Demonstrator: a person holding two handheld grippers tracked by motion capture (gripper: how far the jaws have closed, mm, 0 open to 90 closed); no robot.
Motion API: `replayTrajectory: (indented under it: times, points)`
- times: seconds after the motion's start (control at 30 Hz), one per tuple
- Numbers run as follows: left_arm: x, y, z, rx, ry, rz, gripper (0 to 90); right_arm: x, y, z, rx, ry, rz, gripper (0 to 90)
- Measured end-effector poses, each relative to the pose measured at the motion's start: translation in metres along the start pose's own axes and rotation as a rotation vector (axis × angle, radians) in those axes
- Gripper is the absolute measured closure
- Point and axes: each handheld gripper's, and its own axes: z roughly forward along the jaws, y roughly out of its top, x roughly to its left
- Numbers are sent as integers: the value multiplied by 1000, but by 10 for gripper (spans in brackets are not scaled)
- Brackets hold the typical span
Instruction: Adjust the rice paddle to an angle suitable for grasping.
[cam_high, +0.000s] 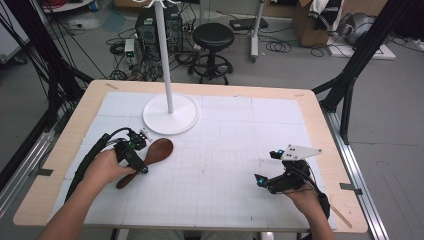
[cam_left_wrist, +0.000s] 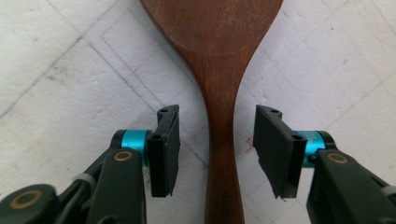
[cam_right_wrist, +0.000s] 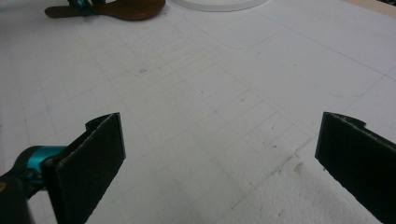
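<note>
1. Lying flat on the white foam mat (cam_high: 225, 150), the wooden spoon (cam_high: 150, 160) sat at the left of the table, its bowl pointing toward the round white stand base (cam_high: 170, 114) and its handle toward the person's left hand (cam_high: 102, 169).
2. The left gripper (cam_left_wrist: 217, 140) straddled the spoon's handle just below the bowl, one jaw on each side.
3. Its jaws stood partly closed, with a narrow gap showing on both sides of the handle in the left gripper view, so the pads were not pressing the wood.
4. The right gripper (cam_high: 267, 167) rested well apart at the right of the mat, jaws spread wide with nothing between them.
5. From the right gripper view, the spoon lay far off at the upper left.
</note>
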Motion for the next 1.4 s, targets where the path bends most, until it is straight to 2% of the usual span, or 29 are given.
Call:
replayTrajectory:
  times: [0.33, 0.6, 0.8, 0.83, 0.93, 1.07, 1.23, 1.4]
  points:
    - [3, 1, 2, 6, -15, -7, 606, 1, 0, 1, 5, 3, 6, 9]
    - [3, 1, 3, 3, 7, -9, 668, 1, -1, 2, 12, 2, 5, 9]
    - [-2, 0, 3, 3, 39, 27, 675, 0, 0, 3, 13, 6, -1, 9]
    - [-5, 0, 3, -1, 55, 51, 686, 1, 0, 3, 13, 6, 0, 9]
    - [-8, 0, 3, -2, 63, 67, 712, 1, 0, 3, 14, 6, 1, 9]
    - [-10, 0, 3, -4, 70, 71, 736, 1, -1, 3, 13, 6, -2, 9]
    - [-8, 0, 3, -2, 51, 58, 758, 1, -1, 3, 16, 3, -4, 9]
    - [-8, 0, 3, -5, 48, 65, 773, 1, -1, 3, 23, 6, 0, 9]
